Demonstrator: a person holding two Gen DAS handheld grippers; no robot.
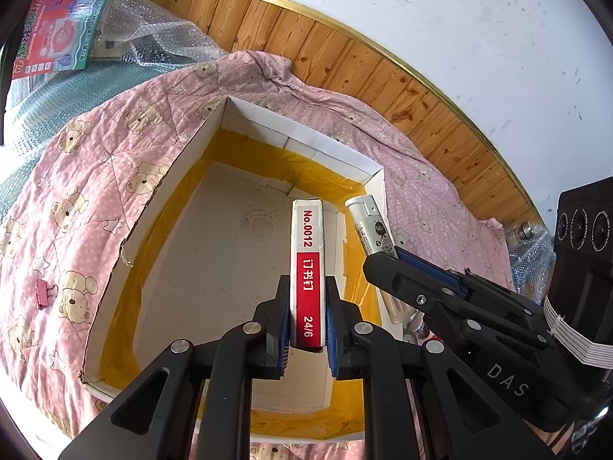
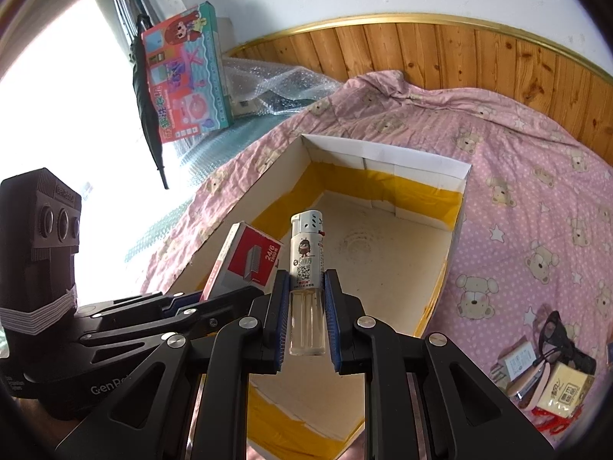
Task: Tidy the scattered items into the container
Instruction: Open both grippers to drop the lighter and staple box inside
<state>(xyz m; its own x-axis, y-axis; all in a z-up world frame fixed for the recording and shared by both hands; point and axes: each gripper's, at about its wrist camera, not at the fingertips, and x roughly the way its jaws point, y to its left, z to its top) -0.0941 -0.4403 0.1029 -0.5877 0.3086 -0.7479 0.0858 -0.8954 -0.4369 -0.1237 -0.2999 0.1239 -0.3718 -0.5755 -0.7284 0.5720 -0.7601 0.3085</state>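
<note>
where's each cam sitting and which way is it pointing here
Left wrist: sits on the left tongs, looking along them down into the cardboard box; they clamp a staple box, and the right tongs enter from the right.
Right wrist: sits on the right tongs, looking along them over the cardboard box; they clamp a lighter, and the left tongs show at left.
Shared: cardboard box, both held items, pink bear quilt.

We hold a lighter [image 2: 305, 268] in our right claw [image 2: 306, 306] above the box [image 2: 387, 157]; staple box [image 2: 249, 264] at its left edge.
</note>
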